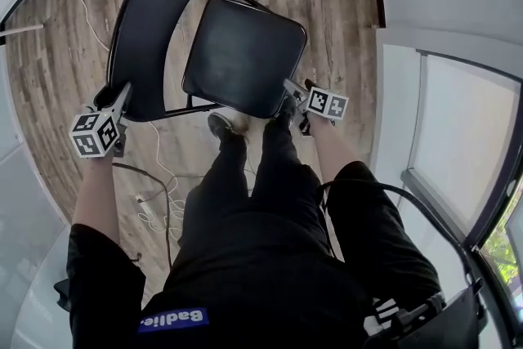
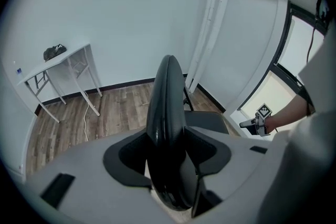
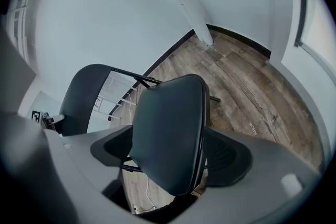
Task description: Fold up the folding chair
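A black folding chair stands unfolded on the wood floor in front of me. Its curved backrest [image 1: 151,29] is at the left and its padded seat [image 1: 245,53] is in the middle. My left gripper [image 1: 122,98] is at the backrest's near end. In the left gripper view the backrest's edge [image 2: 167,113] runs between the open jaws, with a thin gap showing beside it. My right gripper [image 1: 292,90] is at the seat's near right corner. In the right gripper view the seat [image 3: 168,128] lies between its jaws, which stand wide and do not press on it.
My legs and shoes [image 1: 221,124] stand right behind the seat. White and black cables [image 1: 159,192] lie on the floor to the left. A white wall and window frame [image 1: 441,135] close off the right. A white folding table [image 2: 58,60] stands by the far wall.
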Motion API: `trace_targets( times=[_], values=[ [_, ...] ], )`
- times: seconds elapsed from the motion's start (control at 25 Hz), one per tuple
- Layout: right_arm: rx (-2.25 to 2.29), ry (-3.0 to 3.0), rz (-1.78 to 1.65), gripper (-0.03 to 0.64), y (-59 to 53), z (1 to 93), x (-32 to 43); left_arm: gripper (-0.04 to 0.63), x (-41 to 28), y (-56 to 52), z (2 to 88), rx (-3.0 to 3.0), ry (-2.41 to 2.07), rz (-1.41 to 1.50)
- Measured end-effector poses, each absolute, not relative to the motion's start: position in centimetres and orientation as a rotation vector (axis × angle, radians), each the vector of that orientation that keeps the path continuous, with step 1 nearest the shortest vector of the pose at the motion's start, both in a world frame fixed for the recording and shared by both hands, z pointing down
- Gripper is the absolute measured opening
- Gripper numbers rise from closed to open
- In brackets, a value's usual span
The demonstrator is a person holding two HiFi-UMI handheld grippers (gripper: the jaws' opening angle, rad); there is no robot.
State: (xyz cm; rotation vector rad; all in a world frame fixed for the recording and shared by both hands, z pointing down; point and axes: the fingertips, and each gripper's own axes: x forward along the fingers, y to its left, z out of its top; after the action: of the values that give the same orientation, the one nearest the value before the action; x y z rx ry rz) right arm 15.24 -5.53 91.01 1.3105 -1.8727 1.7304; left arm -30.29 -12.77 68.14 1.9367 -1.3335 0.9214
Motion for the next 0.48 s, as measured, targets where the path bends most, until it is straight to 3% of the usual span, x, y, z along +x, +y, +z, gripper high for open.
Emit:
trace_targets(
  times=[0.48],
  values=[
    [1.351, -1.821, 1.810, 0.413, -6.3, 98.3, 17.3, 0.186, -29.6, -14.7, 69.7, 2.028, -1.410, 0.785]
  ],
)
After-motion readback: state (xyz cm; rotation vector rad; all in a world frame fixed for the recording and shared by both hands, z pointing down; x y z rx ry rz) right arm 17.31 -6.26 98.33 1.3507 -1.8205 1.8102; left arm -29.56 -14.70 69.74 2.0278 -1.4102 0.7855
